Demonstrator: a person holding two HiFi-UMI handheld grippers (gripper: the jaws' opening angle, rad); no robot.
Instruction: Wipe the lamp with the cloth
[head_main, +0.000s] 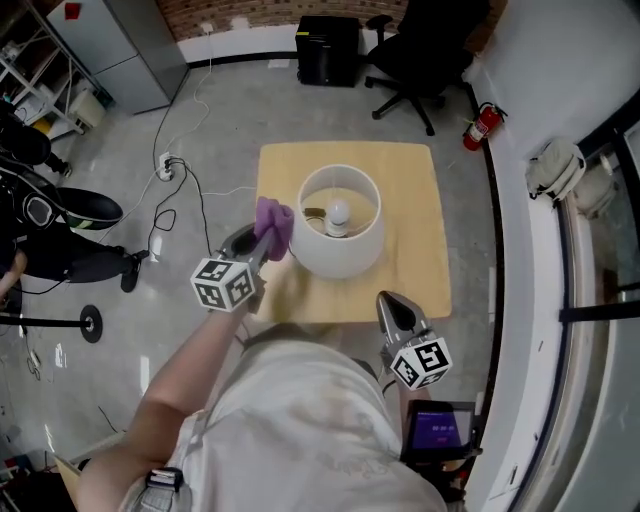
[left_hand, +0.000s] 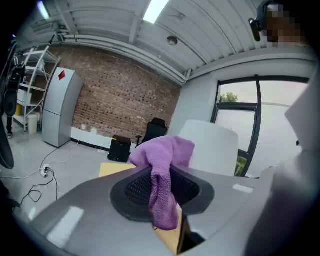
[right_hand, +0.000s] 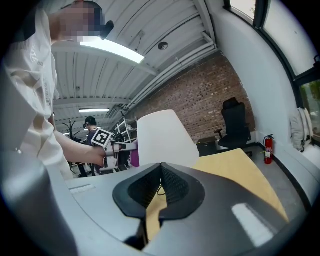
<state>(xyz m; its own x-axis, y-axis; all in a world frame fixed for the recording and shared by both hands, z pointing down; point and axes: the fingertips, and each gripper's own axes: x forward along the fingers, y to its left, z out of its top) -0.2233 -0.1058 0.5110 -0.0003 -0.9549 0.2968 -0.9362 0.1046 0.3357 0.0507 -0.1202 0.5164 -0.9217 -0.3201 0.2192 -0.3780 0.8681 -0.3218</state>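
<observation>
A lamp with a white drum shade (head_main: 340, 232) and a bare bulb (head_main: 339, 211) stands on a small wooden table (head_main: 412, 190). My left gripper (head_main: 262, 240) is shut on a purple cloth (head_main: 273, 224), which is right at the shade's left side. In the left gripper view the cloth (left_hand: 165, 155) hangs bunched between the pads of the left gripper (left_hand: 162, 176), with the shade (left_hand: 212, 145) just behind it. My right gripper (head_main: 390, 303) hovers at the table's near edge, shut and holding nothing. The right gripper view shows the right gripper (right_hand: 161, 175) in front of the shade (right_hand: 160, 137).
Cables and a power strip (head_main: 166, 168) lie on the floor left of the table. A black box (head_main: 328, 48) and an office chair (head_main: 420, 50) stand beyond it. A fire extinguisher (head_main: 482, 125) leans by the right wall. A device with a purple screen (head_main: 438, 430) is by my right hip.
</observation>
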